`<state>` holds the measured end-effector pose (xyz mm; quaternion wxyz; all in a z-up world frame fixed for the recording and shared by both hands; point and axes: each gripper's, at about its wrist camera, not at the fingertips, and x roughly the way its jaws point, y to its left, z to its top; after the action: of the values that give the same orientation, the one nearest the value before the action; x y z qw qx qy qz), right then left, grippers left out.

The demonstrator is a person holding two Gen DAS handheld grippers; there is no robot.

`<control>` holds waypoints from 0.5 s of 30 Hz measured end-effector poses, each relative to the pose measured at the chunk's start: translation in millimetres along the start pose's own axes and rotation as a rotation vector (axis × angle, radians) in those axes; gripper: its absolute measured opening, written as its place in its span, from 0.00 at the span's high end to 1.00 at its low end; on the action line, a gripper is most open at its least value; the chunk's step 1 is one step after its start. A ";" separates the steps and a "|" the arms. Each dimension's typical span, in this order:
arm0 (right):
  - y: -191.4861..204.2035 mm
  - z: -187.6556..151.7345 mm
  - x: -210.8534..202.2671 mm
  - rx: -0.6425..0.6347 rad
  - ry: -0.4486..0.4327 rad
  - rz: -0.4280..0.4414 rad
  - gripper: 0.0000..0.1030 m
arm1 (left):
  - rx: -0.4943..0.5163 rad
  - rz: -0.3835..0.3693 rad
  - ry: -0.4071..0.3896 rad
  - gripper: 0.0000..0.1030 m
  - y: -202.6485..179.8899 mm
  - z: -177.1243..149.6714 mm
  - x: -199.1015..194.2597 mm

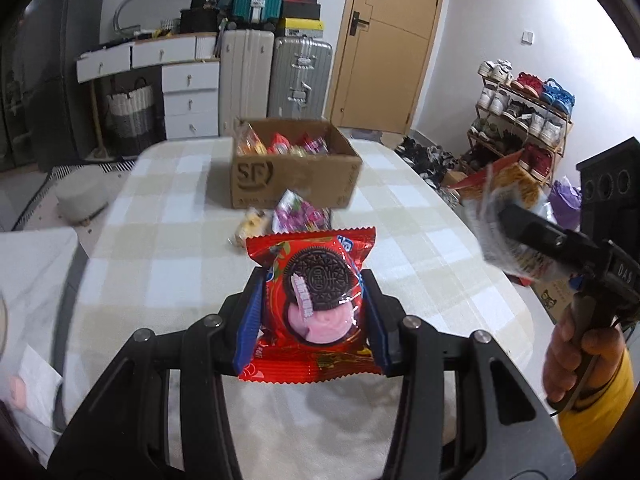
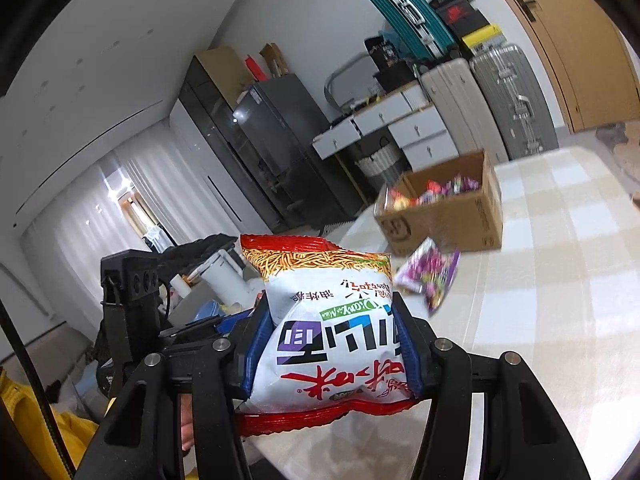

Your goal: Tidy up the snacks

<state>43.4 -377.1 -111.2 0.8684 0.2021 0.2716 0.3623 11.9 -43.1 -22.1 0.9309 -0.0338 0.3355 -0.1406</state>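
Observation:
My left gripper (image 1: 314, 300) is shut on a red Oreo cookie packet (image 1: 316, 304), held above the checked tablecloth. My right gripper (image 2: 332, 340) is shut on a white and red noodle snack bag (image 2: 328, 332); in the left wrist view that bag (image 1: 508, 216) and the right gripper (image 1: 500, 224) hang at the right, above the table's edge. A cardboard box (image 1: 294, 168) with several snacks inside stands at the far end of the table, also seen in the right wrist view as the box (image 2: 444, 208). A purple packet (image 1: 300, 212) and a small yellow snack (image 1: 250, 226) lie in front of it.
The table (image 1: 168, 240) has a beige checked cloth. Suitcases (image 1: 276, 76), white drawers (image 1: 188, 92) and a door stand behind it. A shoe rack (image 1: 524, 112) stands at the right. A person's hand (image 1: 580, 356) in a yellow sleeve holds the right gripper's handle.

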 end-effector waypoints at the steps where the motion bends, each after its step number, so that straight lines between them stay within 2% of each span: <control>1: 0.3 7.5 -0.2 -0.007 -0.001 -0.005 0.47 | 0.000 0.004 -0.013 0.59 2.8 6.8 -2.2; 3: 0.7 25.6 -0.1 -0.023 -0.015 -0.027 0.47 | 0.001 0.027 -0.034 0.59 9.0 24.5 -5.0; 6: 2.0 54.3 2.8 -0.048 -0.030 -0.039 0.47 | 0.037 0.117 -0.087 0.59 13.5 53.8 -7.4; 11: -0.5 102.7 14.9 -0.094 -0.044 -0.067 0.47 | 0.037 0.082 -0.084 0.59 26.4 100.7 10.6; 15: -8.6 140.1 36.1 -0.111 -0.030 -0.086 0.47 | 0.020 0.014 -0.017 0.59 38.0 142.2 46.6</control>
<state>155.8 -377.7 -19.6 0.8970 0.1474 0.2466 0.3361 145.4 -24.4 53.1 0.9349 -0.0233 0.3264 -0.1374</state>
